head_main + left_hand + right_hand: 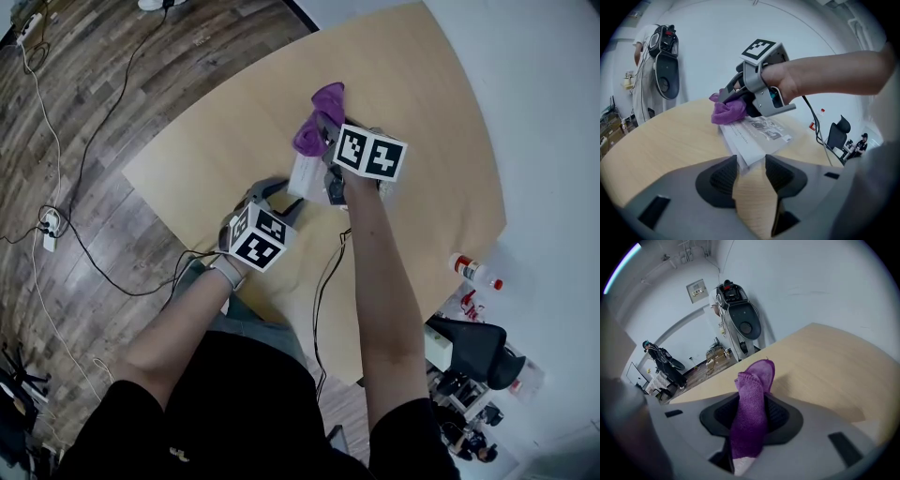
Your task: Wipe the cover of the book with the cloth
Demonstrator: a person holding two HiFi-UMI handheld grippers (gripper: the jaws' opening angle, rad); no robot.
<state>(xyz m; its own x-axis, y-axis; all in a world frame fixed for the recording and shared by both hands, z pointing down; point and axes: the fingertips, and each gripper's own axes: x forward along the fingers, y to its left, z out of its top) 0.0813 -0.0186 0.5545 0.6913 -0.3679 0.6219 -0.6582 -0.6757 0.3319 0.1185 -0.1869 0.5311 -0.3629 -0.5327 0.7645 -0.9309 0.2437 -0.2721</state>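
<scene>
Head view is coming through bright and even, with soft overhead room light and no hard glare. The desk (pixel 422 112) reads pale tan with only faint, diffuse shadows. Straight edges bow outward, classic fisheye. It's stronger in both gripper views, where black vignette fills the corners. In the left gripper view, the white wall (pixel 708 42) is nearly washed out. The left tongs (pixel 751 168) sit close to the lens, grey and slightly soft, with dark shade along the right pad. In the right gripper view, the right tongs (pixel 752 416) blur toward the bottom edge. The purple cloth (pixel 757 376) stays crisp and throws a soft shadow rightward. The far left background is smeared.
</scene>
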